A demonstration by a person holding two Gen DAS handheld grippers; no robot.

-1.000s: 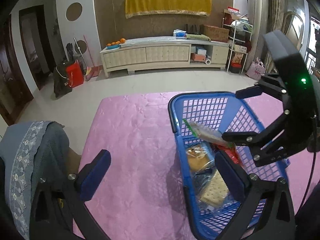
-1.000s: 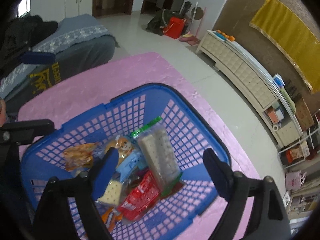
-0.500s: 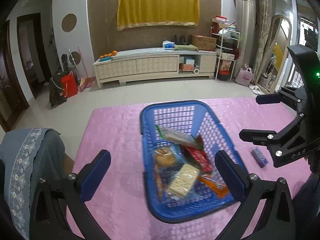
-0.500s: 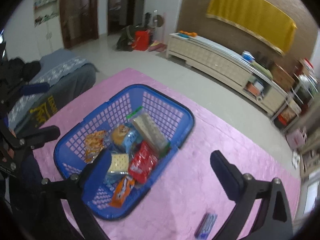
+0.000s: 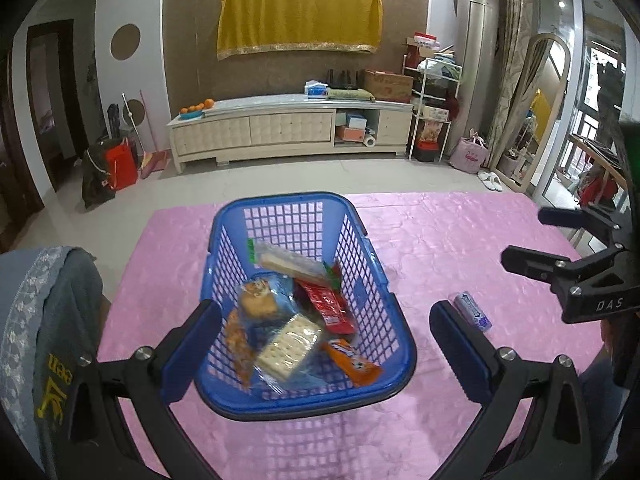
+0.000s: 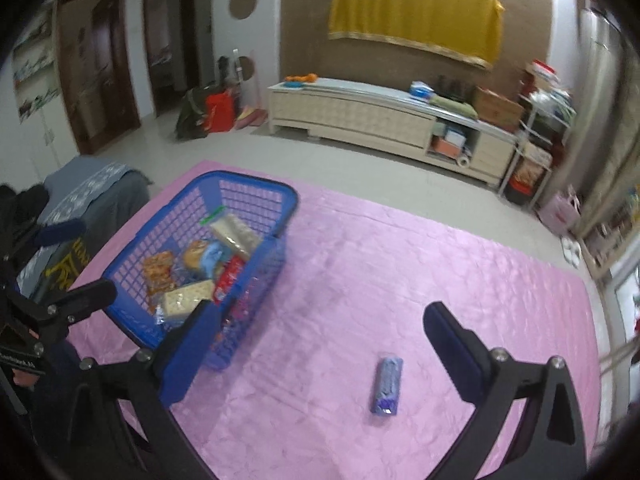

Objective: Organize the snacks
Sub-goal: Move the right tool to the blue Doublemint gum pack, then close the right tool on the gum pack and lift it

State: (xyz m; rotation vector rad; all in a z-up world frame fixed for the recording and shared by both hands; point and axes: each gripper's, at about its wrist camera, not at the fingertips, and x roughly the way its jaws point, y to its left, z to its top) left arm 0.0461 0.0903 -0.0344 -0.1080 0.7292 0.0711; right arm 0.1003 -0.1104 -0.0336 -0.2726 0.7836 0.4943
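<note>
I read only "DAS", in pale letters on my right gripper [image 5: 560, 240]; the snack wrappers' print is too blurred.

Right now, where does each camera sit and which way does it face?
Left wrist: on the left gripper, looking down at the basket between its open jaws; the right gripper shows at the right edge.
Right wrist: on the right gripper, looking down over the pink mat at the purple packet; left gripper at left.
Shared: basket, packet, mat, yellow cloth.
</note>
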